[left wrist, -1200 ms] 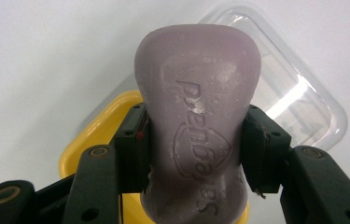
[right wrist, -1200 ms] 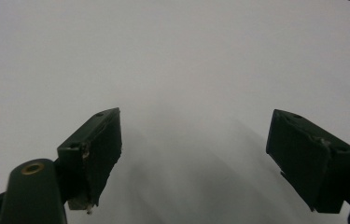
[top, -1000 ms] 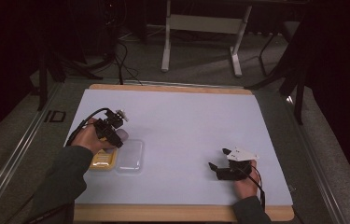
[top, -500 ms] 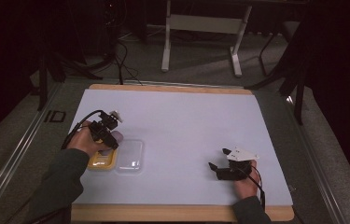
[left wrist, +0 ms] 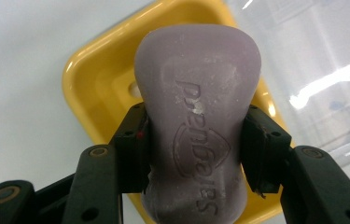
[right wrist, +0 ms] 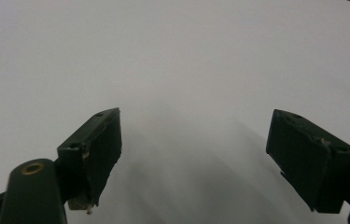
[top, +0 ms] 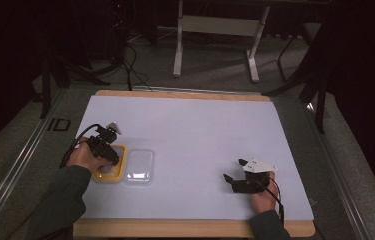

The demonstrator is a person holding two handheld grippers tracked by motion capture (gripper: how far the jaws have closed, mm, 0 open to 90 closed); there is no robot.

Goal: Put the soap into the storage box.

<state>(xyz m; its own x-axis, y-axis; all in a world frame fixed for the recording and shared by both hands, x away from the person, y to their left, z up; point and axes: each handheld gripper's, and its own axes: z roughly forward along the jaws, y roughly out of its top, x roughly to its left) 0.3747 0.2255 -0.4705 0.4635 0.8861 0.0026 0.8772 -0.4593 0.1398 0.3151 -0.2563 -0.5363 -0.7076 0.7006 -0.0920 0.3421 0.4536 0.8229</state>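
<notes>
A pale purple bar of soap [left wrist: 198, 121] with embossed lettering is clamped between the two black jaws of my left gripper [left wrist: 196, 154], which is shut on it. It hangs just above a yellow soap dish [left wrist: 98, 88]. In the high view the left gripper [top: 109, 152] is over the yellow dish [top: 110, 174] at the mat's left. A clear plastic lid [top: 139, 166] lies beside the dish on its right. My right gripper [top: 236, 174] rests at the front right of the mat, its jaws open with nothing between them [right wrist: 196, 158].
A white mat [top: 195, 135] covers the wooden table top [top: 185, 227]. A metal stand [top: 215, 30] and cables [top: 125, 55] are on the dark floor beyond the table. A metal rail [top: 20, 165] runs along the left.
My left hand has moved toward the front left and lower, bringing the soap over the yellow dish. The right hand has stayed still.
</notes>
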